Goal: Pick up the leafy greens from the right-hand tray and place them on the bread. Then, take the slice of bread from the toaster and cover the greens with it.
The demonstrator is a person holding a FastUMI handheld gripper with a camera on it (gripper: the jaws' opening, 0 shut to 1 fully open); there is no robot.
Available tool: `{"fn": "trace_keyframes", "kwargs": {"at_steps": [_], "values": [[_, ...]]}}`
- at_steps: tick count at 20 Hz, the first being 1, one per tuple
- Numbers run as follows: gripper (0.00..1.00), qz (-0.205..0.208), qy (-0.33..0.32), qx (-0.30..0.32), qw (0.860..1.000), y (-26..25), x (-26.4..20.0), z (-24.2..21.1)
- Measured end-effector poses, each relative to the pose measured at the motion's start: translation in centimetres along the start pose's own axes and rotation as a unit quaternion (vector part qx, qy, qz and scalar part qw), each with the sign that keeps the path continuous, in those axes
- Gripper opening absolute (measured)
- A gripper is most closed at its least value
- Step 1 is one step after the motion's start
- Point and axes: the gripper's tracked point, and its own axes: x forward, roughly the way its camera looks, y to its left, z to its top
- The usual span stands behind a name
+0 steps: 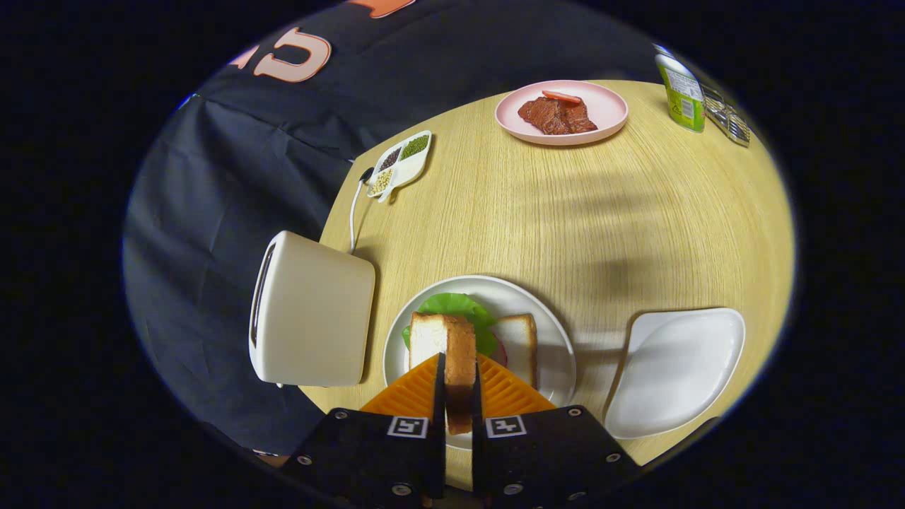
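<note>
Leafy greens (456,307) already lie on the bread (520,346) on the round white plate (558,339), and the right-hand tray (675,371) sits bare. The gripper (459,396) has its fingers closed on the upright bread slice (452,360), out of the toaster (311,311) and hanging just over the greens. Left, by the look of it: laying the slice flat and letting go.

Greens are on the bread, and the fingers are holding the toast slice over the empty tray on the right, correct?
Not quite. In the gripper view the fingers hold the toast slice over the round plate with the greens, not over the empty tray.
</note>
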Motion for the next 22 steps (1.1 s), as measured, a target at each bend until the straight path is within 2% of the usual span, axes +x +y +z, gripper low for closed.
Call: {"fn": "trace_keyframes", "kwargs": {"at_steps": [1, 4, 5, 10, 14, 16, 17, 22], "values": [[0.25, -0.013, 0.002, -0.005, 1.000, -0.8, 0.0, -0.2], [0.32, -0.021, -0.003, -0.005, 1.000, -1.2, -0.5, 0.0], [0.36, -0.030, -0.012, -0.012, 0.999, -1.7, -0.8, 0.4], [0.49, -0.085, -0.023, -0.034, 0.996, -4.3, -2.0, 0.6], [0.66, -0.100, -0.069, -0.067, 0.990, -4.4, -4.7, 2.4], [0.73, -0.106, -0.122, -0.091, 0.983, -3.6, -7.0, 4.7], [0.80, -0.107, -0.154, -0.103, 0.977, -2.9, -8.6, 6.2], [0.91, -0.131, -0.297, -0.139, 0.936, -0.3, -17.5, 12.0]]}}
